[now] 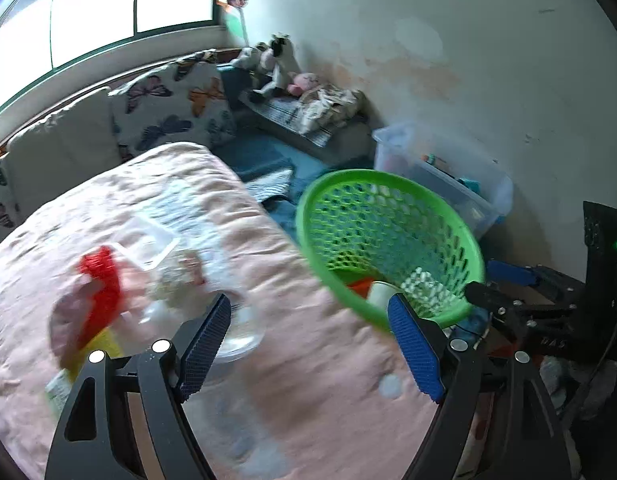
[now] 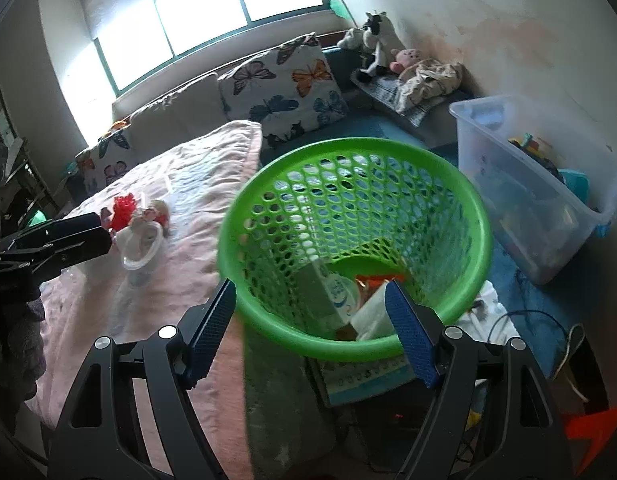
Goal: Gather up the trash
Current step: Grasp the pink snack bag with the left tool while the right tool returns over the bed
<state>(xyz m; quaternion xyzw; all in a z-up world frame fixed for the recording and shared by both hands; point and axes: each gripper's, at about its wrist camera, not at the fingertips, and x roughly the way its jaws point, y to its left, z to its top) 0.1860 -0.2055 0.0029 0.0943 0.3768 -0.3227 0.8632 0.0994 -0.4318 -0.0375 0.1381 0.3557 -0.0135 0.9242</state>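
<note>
- Between my right gripper's spread, empty jaws sits the near rim of the green basket; inside it I see a carton, white paper and an orange wrapper.
- Left gripper: jaws wide apart, nothing held, over the pink blanket.
- Left of its left jaw: blurred trash, a clear cup just beside the pad, a red piece farther out.
- Past the right jaw: basket rim.

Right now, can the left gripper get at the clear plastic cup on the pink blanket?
Probably yes. The left gripper is open, and the clear plastic cup lies by its left finger on the pink blanket, with nothing between them.
</note>
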